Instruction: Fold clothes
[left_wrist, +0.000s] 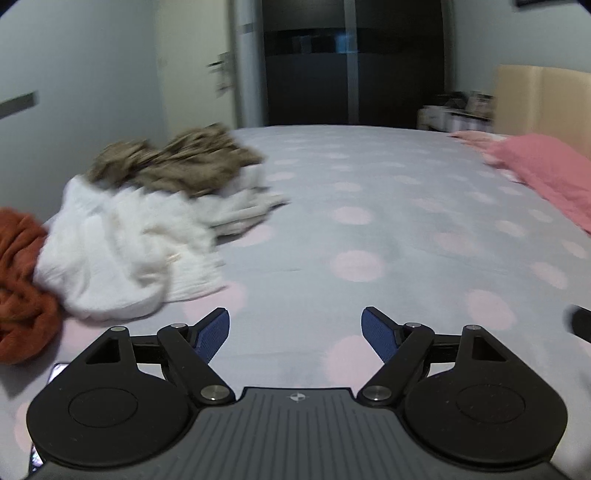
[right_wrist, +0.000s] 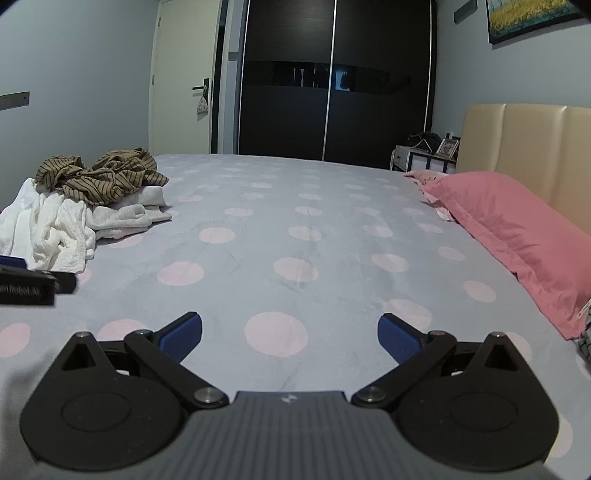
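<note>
A heap of unfolded clothes lies on the left side of the bed. It holds a brown striped garment (left_wrist: 177, 162) (right_wrist: 107, 175) on top, a white garment (left_wrist: 118, 243) (right_wrist: 48, 225), a pale grey one (right_wrist: 125, 218) and a rust-orange knit (left_wrist: 22, 288) at the far left. My left gripper (left_wrist: 295, 332) is open and empty, low over the bed just right of the heap. My right gripper (right_wrist: 290, 332) is open and empty over bare bedding. The left gripper's tip (right_wrist: 29, 284) shows at the left edge of the right wrist view.
The bed (right_wrist: 295, 236) has a grey cover with pink dots. A pink pillow (right_wrist: 517, 236) (left_wrist: 546, 173) lies along the right by a beige headboard (right_wrist: 524, 147). A dark wardrobe (right_wrist: 332, 81), a door (right_wrist: 184, 85) and a bedside table (right_wrist: 424, 158) stand beyond.
</note>
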